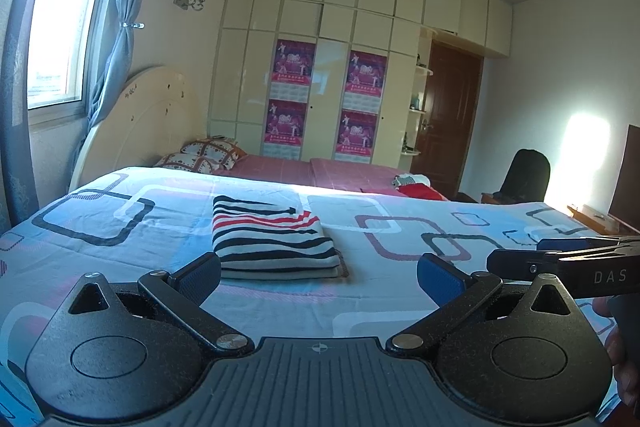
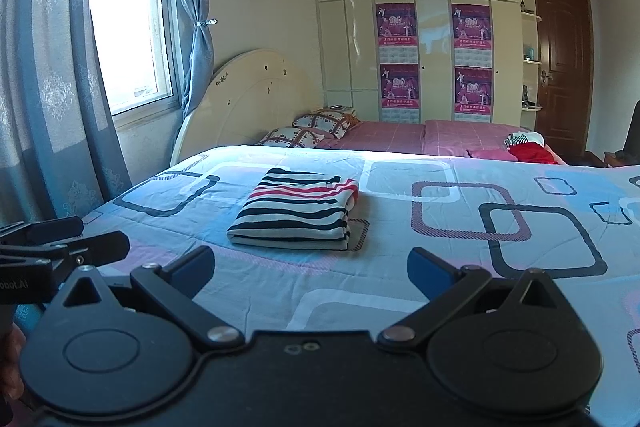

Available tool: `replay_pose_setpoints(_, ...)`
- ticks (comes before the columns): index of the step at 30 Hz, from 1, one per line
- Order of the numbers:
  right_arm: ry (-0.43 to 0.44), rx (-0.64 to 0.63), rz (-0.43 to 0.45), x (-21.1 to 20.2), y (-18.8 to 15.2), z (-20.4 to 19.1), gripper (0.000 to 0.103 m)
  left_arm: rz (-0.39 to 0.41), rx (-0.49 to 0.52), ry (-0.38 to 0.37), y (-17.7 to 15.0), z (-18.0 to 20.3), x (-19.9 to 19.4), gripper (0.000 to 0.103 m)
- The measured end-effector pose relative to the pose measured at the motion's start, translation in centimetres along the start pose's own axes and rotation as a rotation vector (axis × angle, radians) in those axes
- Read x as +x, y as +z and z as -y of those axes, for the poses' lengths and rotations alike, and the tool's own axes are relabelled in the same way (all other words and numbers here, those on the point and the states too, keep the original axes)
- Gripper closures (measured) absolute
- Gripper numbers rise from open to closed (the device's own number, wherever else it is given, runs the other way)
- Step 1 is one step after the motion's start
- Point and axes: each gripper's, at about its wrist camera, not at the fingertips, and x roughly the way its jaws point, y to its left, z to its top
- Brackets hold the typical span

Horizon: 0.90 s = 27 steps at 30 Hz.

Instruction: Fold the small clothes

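A striped garment (image 1: 272, 237), white with black and red stripes, lies folded into a neat rectangle on the patterned blue bedspread (image 1: 120, 255). It also shows in the right wrist view (image 2: 298, 213). My left gripper (image 1: 320, 277) is open and empty, held just short of the garment's near edge. My right gripper (image 2: 312, 269) is open and empty, a little in front of and to the right of the garment. The right gripper also shows at the right edge of the left wrist view (image 1: 516, 259).
A pile of red and striped clothes (image 2: 528, 147) lies on the pink sheet (image 2: 400, 135) at the far side. Two pillows (image 2: 316, 129) lean by the round headboard (image 2: 240, 99). A window and curtains are left, wardrobes and a door behind.
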Motion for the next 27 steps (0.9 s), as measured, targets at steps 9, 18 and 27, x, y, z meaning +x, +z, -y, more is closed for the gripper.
replay_pose_setpoints(9, 0.017, -0.009, -0.004, 0.2, 0.3, 0.3, 0.001, 0.002, 0.000, 0.011, 0.0, 0.2, -0.1, 0.000)
replay_pose_setpoints(18, 0.023, -0.011, -0.002, 0.3, 0.3, 0.4, 0.001, 0.006, 0.005, 0.038, -0.1, 0.6, -0.4, 0.000)
replay_pose_setpoints(27, 0.040, -0.015, 0.011, 0.2, 0.5, 0.1, 0.001, 0.027, 0.018, 0.057, -0.1, 0.6, -0.9, 0.000)
